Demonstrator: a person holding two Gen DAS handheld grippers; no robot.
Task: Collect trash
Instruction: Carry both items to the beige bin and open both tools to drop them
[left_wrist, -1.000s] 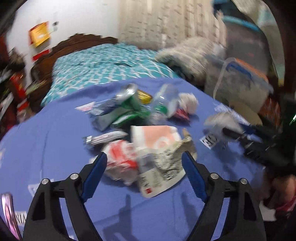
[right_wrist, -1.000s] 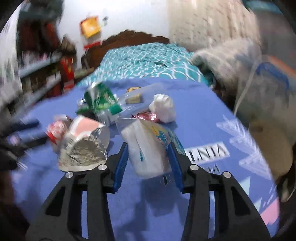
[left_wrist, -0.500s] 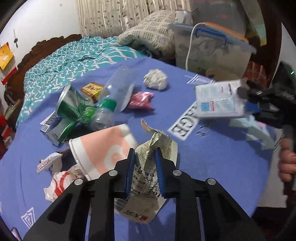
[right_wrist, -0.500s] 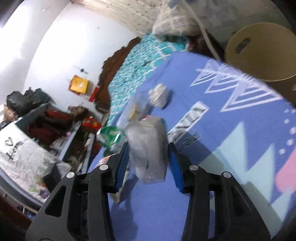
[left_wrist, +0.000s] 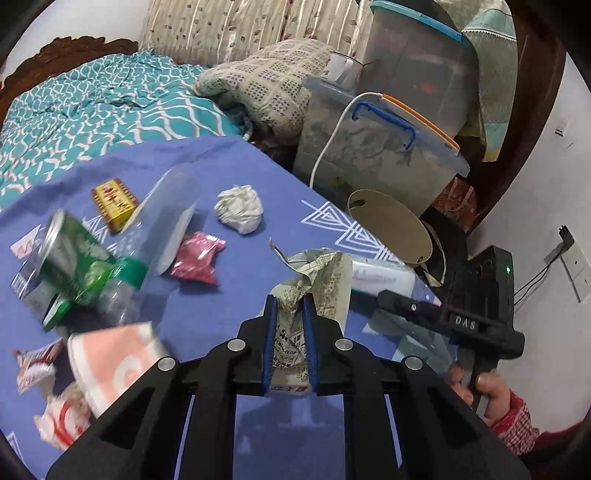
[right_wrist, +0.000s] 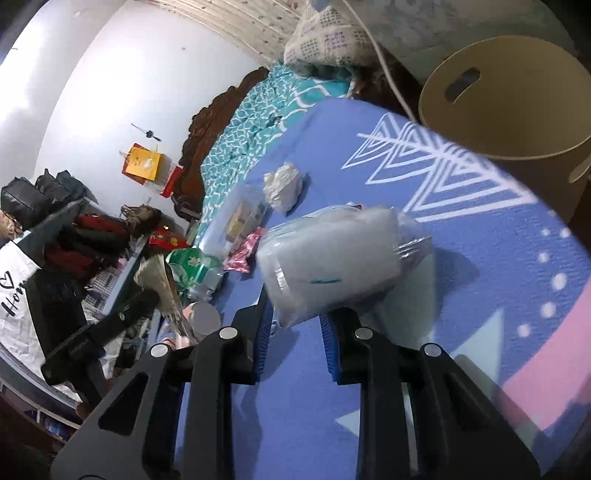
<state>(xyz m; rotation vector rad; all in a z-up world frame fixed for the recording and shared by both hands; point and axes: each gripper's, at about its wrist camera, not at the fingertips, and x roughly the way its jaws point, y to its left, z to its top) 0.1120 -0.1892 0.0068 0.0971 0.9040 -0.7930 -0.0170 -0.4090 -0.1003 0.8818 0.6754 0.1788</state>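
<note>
My left gripper is shut on a crumpled printed carton and holds it above the blue cloth. My right gripper is shut on a clear tissue pack, also lifted; the pack shows behind the carton in the left wrist view. A tan bin stands just past the table's edge; it also shows in the left wrist view. On the cloth lie a white paper wad, a pink wrapper, a green can, a clear bottle and a pink paper cup.
A yellow packet and red-white wrappers lie at the left of the blue tablecloth. Plastic storage boxes stand behind the bin. A bed with a teal cover lies beyond the table.
My left gripper closed on the printed carton and lifted it toward the right. My right gripper carried the tissue pack right, toward the tan bin.
</note>
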